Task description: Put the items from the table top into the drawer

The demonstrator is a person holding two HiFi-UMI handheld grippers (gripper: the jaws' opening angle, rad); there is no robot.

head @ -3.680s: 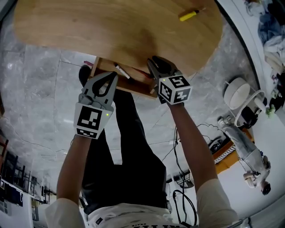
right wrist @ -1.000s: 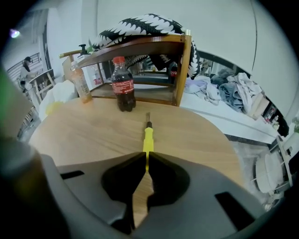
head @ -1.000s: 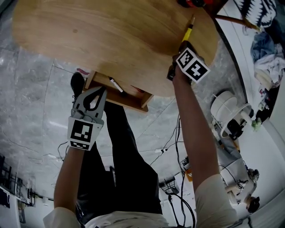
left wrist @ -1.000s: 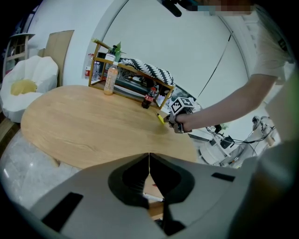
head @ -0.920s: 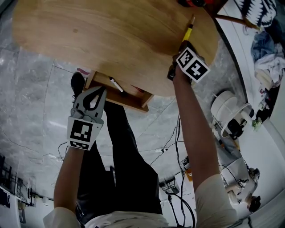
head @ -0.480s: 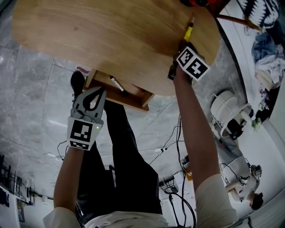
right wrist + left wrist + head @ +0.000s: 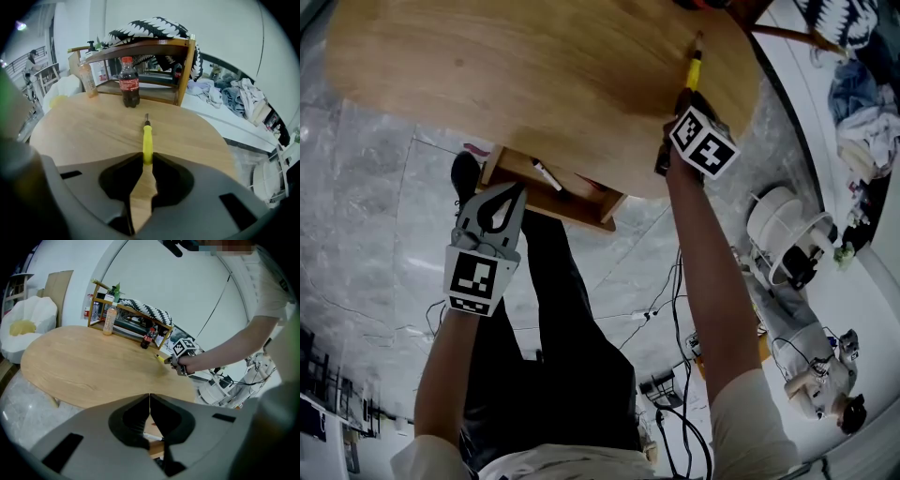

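The yellow screwdriver (image 7: pixel 147 138) lies on the worktop's (image 7: pixel 93 126) far right part. Its handle end is pinched between the right tongs (image 7: pixel 147 160), which have just been closing. The left tongs (image 7: pixel 149 401) are pressed together, empty, near the drawer (image 7: pixel 546 195).

We see an oval desk (image 7: pixel 534 84) of light grained wood, with an open wooden drawer (image 7: pixel 553 208) under its near edge. Three things rest on its far part: a yellow-handled screwdriver (image 7: pixel 147 138) lying flat with its thin metal tip pointing away, a dark cola bottle with a red cap and label (image 7: pixel 129 84) upright beyond it, and a bottle of pale orange drink (image 7: pixel 86 77) upright further left. We cannot tell whether the wooden rack (image 7: pixel 140 49) behind the bottles stands on the desk or just past its edge.
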